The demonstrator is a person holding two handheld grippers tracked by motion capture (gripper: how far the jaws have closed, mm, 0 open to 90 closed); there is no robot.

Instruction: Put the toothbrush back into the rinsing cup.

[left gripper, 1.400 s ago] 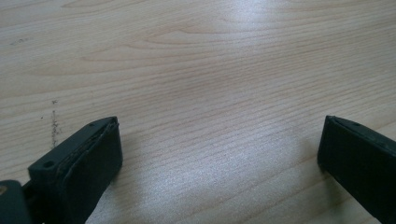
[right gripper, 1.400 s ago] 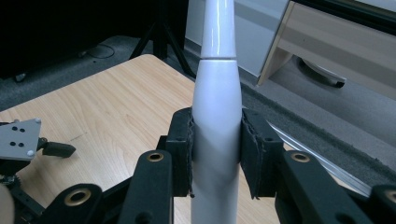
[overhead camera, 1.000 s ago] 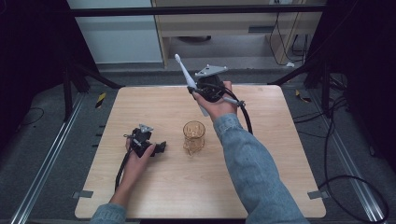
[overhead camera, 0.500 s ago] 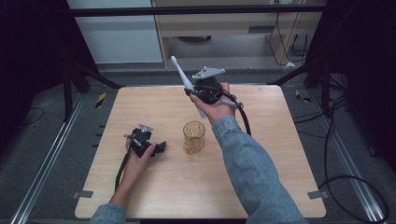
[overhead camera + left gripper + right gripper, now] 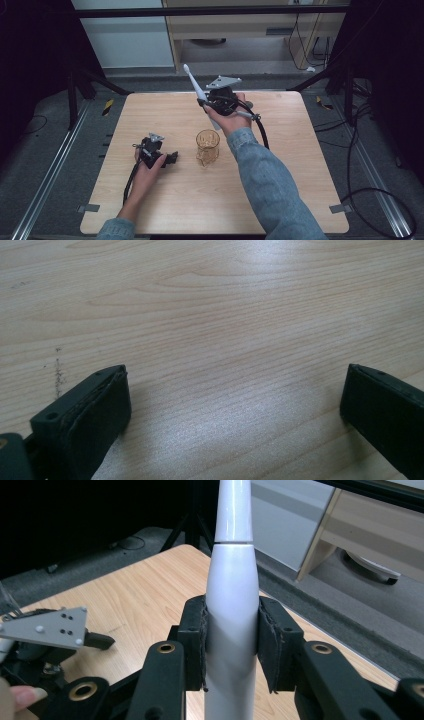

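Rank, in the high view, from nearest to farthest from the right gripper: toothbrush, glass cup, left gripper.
1. Toothbrush: clamped in the right gripper, head pointing up-left.
2. Glass cup: on the table, below it.
3. Left gripper: table's left side.

White electric toothbrush, tilted head-up, above the table's far side
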